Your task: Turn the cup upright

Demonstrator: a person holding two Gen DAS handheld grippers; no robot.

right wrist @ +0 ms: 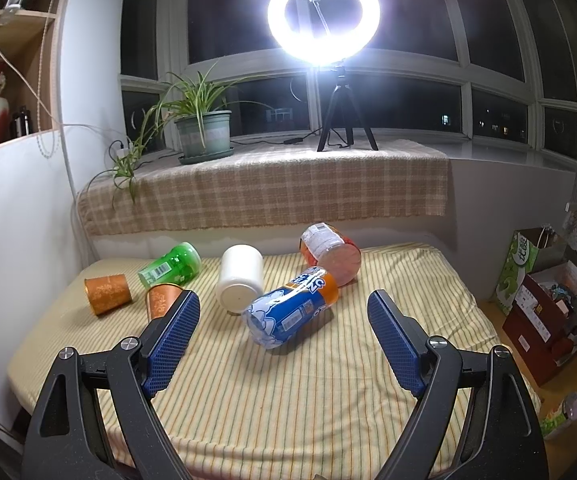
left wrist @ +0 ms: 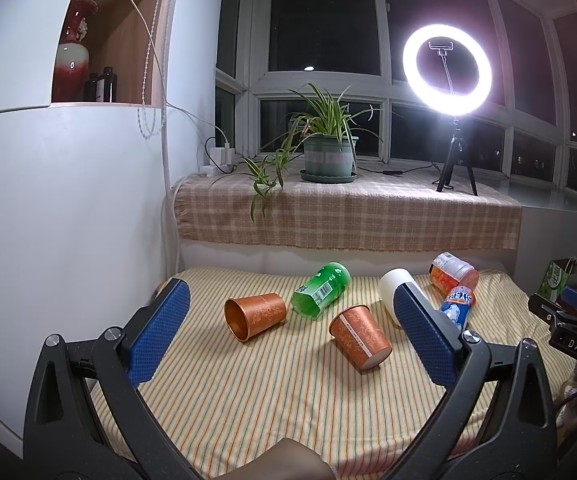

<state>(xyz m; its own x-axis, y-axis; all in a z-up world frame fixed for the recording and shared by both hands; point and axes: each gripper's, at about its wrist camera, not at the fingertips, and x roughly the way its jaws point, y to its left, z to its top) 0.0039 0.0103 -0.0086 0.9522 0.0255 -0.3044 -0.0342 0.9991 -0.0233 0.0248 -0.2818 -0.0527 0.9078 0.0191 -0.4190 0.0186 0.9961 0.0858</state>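
Several cups lie on their sides on the striped cloth (left wrist: pixel 272 392). Two copper cups (left wrist: pixel 254 316) (left wrist: pixel 362 336), a green cup (left wrist: pixel 320 290) and a white cup (left wrist: pixel 392 284) show in the left wrist view. My left gripper (left wrist: pixel 290 300) is open and empty, above the cloth in front of them. In the right wrist view a blue and orange cup (right wrist: pixel 288 310) lies between the fingers of my right gripper (right wrist: pixel 283 306), which is open and empty. The white cup (right wrist: pixel 240 278) and an orange clear cup (right wrist: pixel 330 254) lie behind it.
A checked cloth covers the sill (left wrist: pixel 348 216) behind, with a potted plant (left wrist: pixel 328 156) and a lit ring light on a tripod (left wrist: pixel 448 68). A white wall (left wrist: pixel 68 200) stands at the left. Boxes (right wrist: pixel 548 316) stand on the floor at the right.
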